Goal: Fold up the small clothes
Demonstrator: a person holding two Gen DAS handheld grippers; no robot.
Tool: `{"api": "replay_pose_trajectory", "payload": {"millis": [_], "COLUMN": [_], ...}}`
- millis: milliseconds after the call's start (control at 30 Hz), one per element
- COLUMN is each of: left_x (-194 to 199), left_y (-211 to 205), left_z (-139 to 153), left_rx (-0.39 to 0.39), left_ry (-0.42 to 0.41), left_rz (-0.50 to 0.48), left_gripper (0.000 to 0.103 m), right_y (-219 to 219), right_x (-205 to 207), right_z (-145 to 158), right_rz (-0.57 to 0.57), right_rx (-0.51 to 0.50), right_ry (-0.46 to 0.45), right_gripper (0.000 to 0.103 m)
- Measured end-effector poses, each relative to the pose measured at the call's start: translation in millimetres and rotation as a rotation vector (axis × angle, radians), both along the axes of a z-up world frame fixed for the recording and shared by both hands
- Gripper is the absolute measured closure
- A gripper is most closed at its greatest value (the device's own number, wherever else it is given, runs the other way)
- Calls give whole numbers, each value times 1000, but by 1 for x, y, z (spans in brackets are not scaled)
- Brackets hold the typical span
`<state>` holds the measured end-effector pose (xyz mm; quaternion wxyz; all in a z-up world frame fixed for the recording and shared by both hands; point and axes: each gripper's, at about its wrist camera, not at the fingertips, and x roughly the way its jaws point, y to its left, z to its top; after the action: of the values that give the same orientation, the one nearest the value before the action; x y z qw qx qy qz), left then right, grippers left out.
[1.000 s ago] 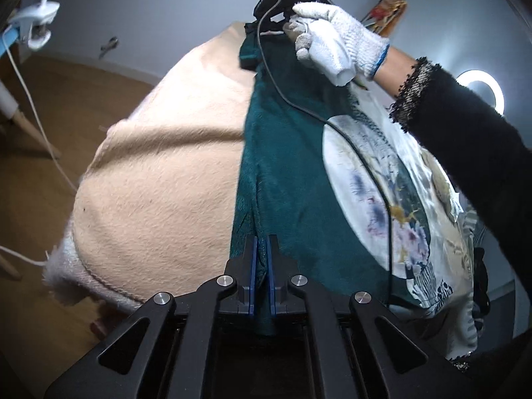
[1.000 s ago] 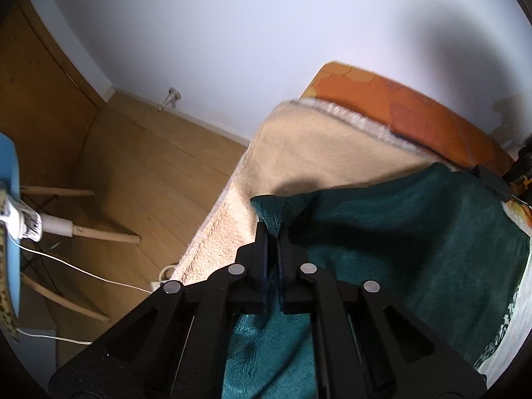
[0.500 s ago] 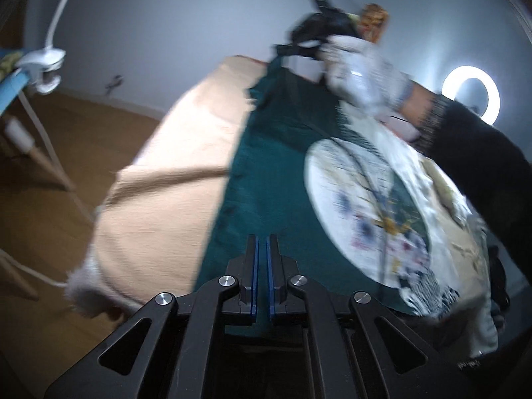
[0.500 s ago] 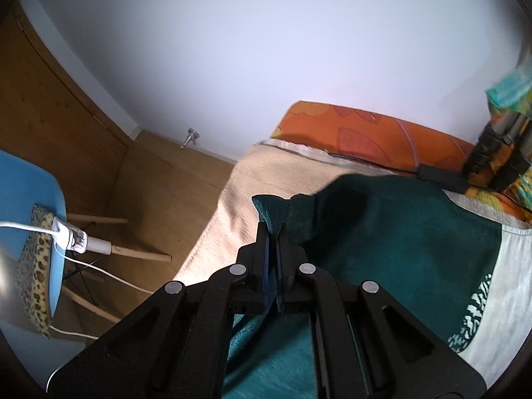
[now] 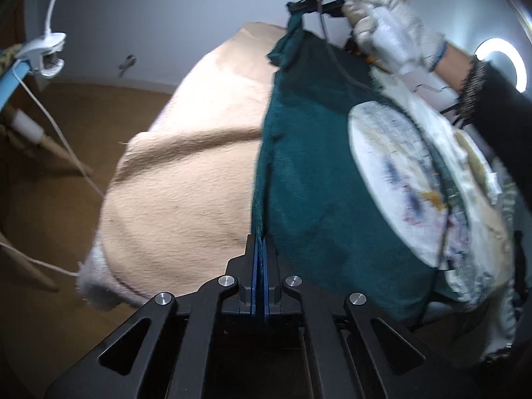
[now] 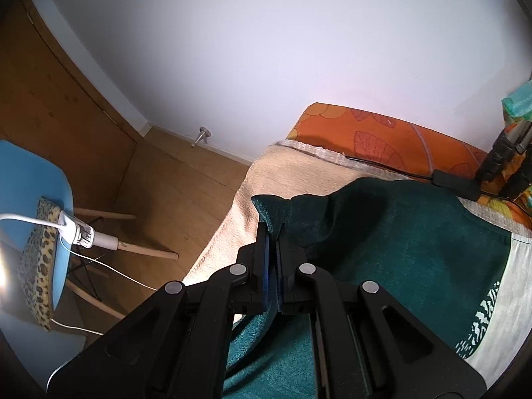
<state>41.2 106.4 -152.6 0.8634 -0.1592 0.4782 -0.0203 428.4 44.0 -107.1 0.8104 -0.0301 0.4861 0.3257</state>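
A dark green garment [image 5: 316,166] with a round white print [image 5: 399,179] lies on a beige blanket [image 5: 186,183]. My left gripper [image 5: 260,242] has the garment's near left edge between its blue pads, the jaws closing tight on it. At the far end a white-gloved hand [image 5: 389,23] holds my right gripper [image 5: 294,6], which has lifted the far left corner off the blanket. In the right wrist view, the right gripper [image 6: 273,232] is shut on that bunched green corner [image 6: 276,206], and the rest of the garment [image 6: 399,232] drapes down to the right.
An orange patterned pillow [image 6: 382,133] lies at the head of the bed, with a black adapter [image 6: 455,183] and tripod legs [image 6: 508,156] beside it. A blue chair [image 6: 33,199] with a clamped lamp [image 5: 43,53] stands on the wooden floor to the left. A ring light [image 5: 505,63] glows at right.
The right gripper has risen with the green corner, lifting it clear of the blanket. The garment's left edge now runs taut between the two grippers. The left gripper stays on the near edge.
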Motion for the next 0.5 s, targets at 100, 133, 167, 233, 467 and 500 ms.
{"api": "replay_pose_trajectory", "payload": {"millis": [100, 133, 167, 233, 467, 500], "left_x": [-3, -4, -6, -8, 4, 5], "left_y": [-2, -4, -6, -14, -81, -88], "left_z": [13, 18, 24, 39, 59, 57], "left_rx": [-69, -88, -102, -114, -121, -129], "left_ry": [-35, -44, -57, -90, -145, -141], "left_rz": [-2, -1, -2, -27, -201, -222], "left_gripper": [103, 103, 103, 103, 103, 103], "right_y": [-2, -5, -9, -18, -77, -88], "right_x": [1, 1, 1, 2, 9, 11], "right_z": [1, 2, 4, 9, 19, 19], "right_rz": [7, 9, 11, 11, -30, -41], "right_rx": [13, 22, 34, 52, 99, 100], "right_ry": [5, 7, 8, 5, 0, 1], "right_gripper": [99, 99, 99, 99, 99, 99]}}
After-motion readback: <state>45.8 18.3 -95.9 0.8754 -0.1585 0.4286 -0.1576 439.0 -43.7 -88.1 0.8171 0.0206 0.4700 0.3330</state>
